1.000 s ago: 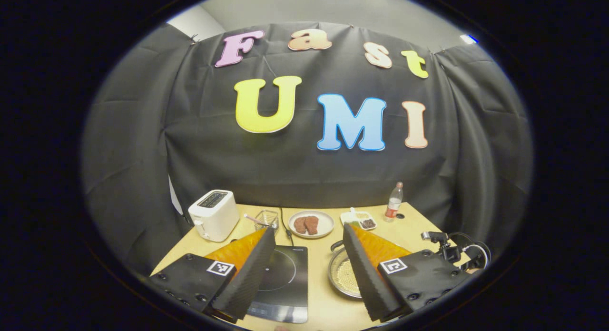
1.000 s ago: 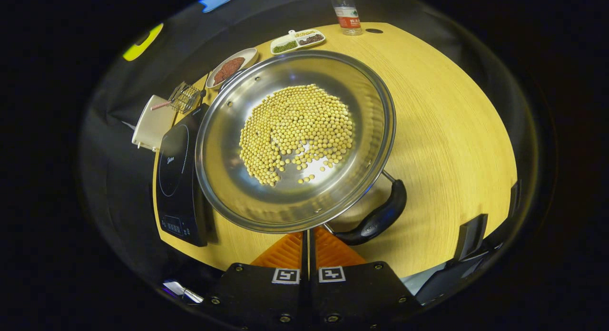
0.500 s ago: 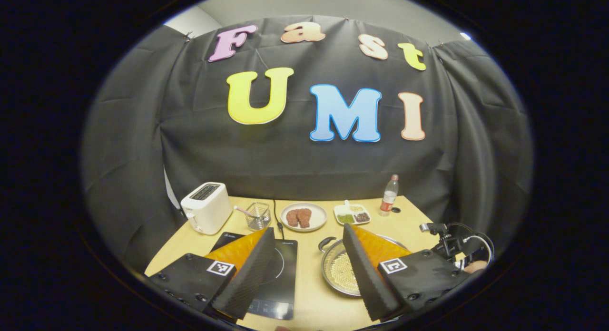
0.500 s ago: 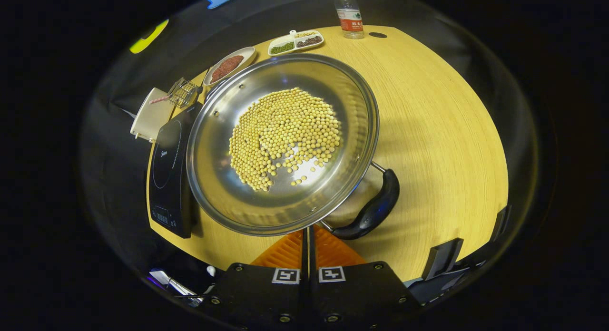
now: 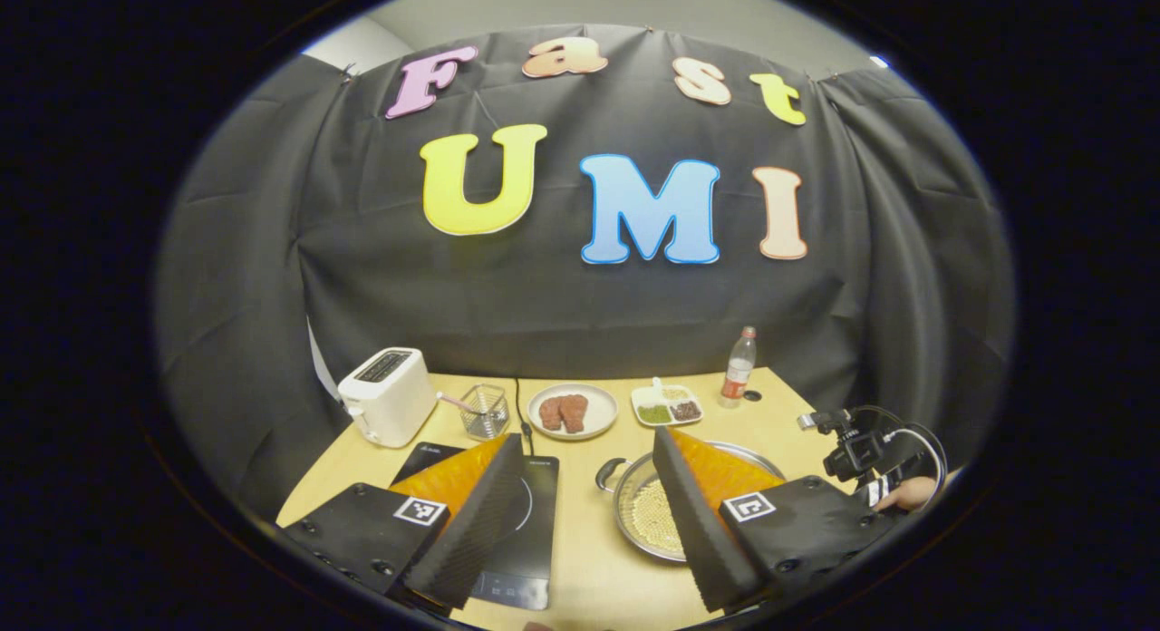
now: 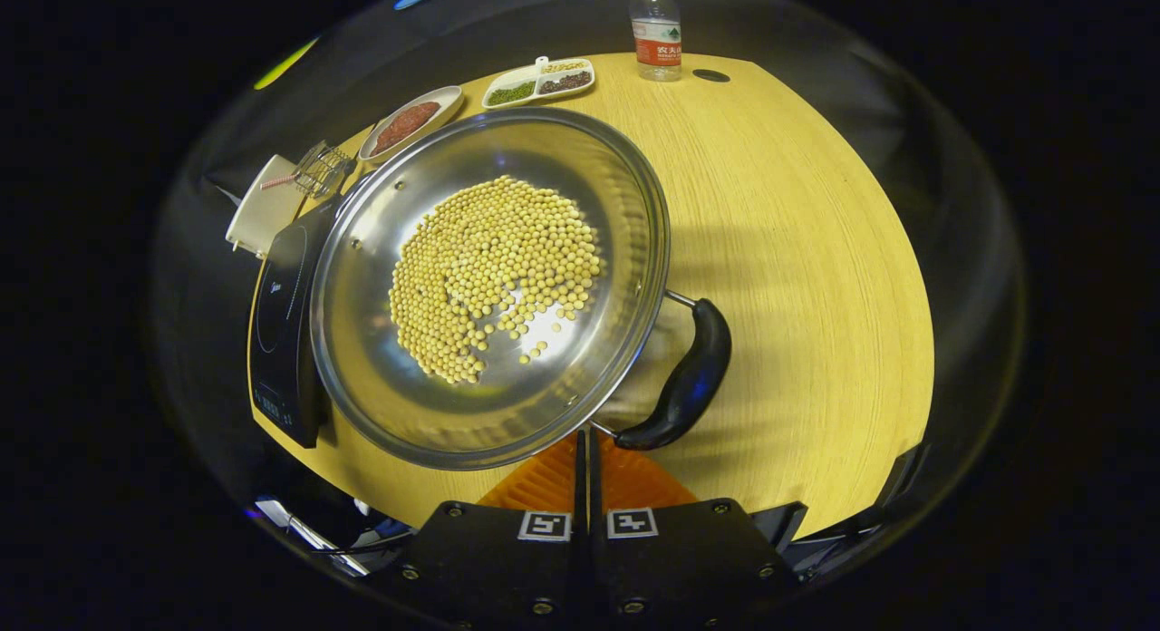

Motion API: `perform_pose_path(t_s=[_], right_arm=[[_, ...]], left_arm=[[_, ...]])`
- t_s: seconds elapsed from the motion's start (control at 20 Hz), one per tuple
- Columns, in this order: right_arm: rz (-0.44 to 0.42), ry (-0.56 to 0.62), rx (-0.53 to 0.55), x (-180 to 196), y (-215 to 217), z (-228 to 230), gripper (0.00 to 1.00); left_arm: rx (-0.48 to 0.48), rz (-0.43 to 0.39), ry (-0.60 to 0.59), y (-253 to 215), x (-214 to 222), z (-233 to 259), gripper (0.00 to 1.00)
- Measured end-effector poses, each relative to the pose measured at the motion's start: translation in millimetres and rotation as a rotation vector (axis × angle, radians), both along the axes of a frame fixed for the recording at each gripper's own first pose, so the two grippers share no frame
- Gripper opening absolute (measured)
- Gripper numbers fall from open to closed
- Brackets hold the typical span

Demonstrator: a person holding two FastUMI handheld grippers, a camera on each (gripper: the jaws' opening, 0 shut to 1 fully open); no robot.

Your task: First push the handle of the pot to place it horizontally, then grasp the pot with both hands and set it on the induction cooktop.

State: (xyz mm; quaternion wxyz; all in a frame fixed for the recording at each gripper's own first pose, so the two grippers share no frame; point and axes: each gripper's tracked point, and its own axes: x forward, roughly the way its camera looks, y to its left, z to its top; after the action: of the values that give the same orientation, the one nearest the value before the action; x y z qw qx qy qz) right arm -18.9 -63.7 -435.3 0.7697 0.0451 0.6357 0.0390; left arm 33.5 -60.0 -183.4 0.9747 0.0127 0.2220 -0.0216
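Observation:
A steel pot point(image 6: 489, 286) holding several yellow beans stands on the wooden table point(image 6: 816, 250). Its black side handle point(image 6: 684, 386) points to the lower right in the right gripper view. My right gripper point(image 6: 584, 439) is shut with nothing between its fingers, and its tips sit at the pot's rim beside the handle's near end. The black induction cooktop point(image 6: 281, 323) lies just left of the pot. In the left gripper view my left gripper point(image 5: 587, 439) hangs open above the table, between the cooktop point(image 5: 535, 522) and the pot point(image 5: 648, 518). The pot's far handle point(image 5: 609, 468) faces the cooktop.
At the back of the table stand a white toaster point(image 5: 387, 395), a wire basket point(image 5: 483, 412), a plate of meat point(image 5: 571, 412), a divided dish point(image 5: 668, 404) and a bottle point(image 5: 738, 368). A hand point(image 5: 906, 493) with camera gear shows at the right edge.
The pot has slid and turned to the left in the right gripper view, its handle swinging with it. The left gripper has drawn back, so more table shows.

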Motion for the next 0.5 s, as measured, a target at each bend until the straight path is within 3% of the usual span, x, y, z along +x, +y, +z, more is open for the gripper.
perform_pose_path(t_s=[0.5], right_arm=[[0.069,0.011,-0.07,37.0,-31.9,-10.1,0.0]], left_arm=[[0.023,-0.01,0.02,-12.1,12.8,-9.8,0.92]])
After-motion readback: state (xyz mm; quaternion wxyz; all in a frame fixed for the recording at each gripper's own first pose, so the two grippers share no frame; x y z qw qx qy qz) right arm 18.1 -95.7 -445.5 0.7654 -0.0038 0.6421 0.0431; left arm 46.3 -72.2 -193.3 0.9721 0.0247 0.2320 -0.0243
